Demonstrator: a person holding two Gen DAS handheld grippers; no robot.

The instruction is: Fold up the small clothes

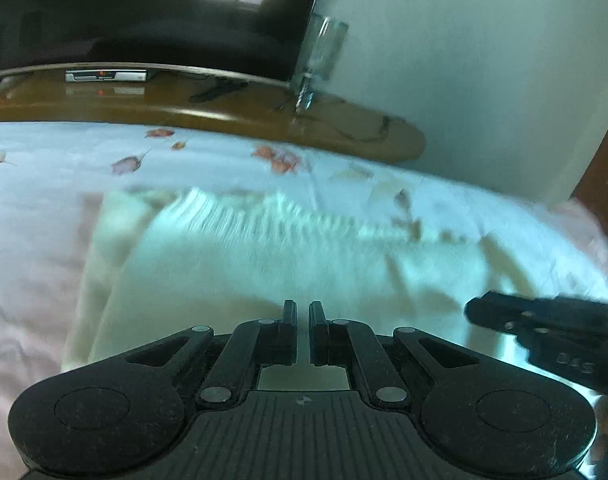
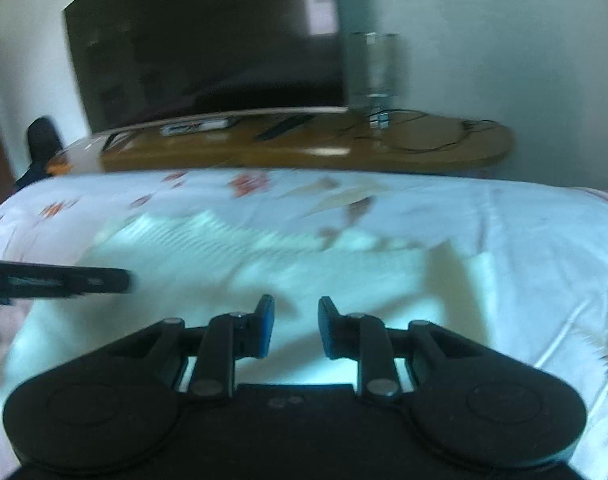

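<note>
We see the pale garment smeared by blur, its near edge hidden behind our left gripper.

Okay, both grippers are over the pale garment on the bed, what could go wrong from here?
1. The left gripper looks shut with no cloth visibly between its fingers, so it may have missed the pale garment.
2. The right gripper stands open above the cloth, holding nothing; a one-sided pull could skew the fold.
3. Both views are blurred by motion, and the grippers are close together, so they might collide.
</note>
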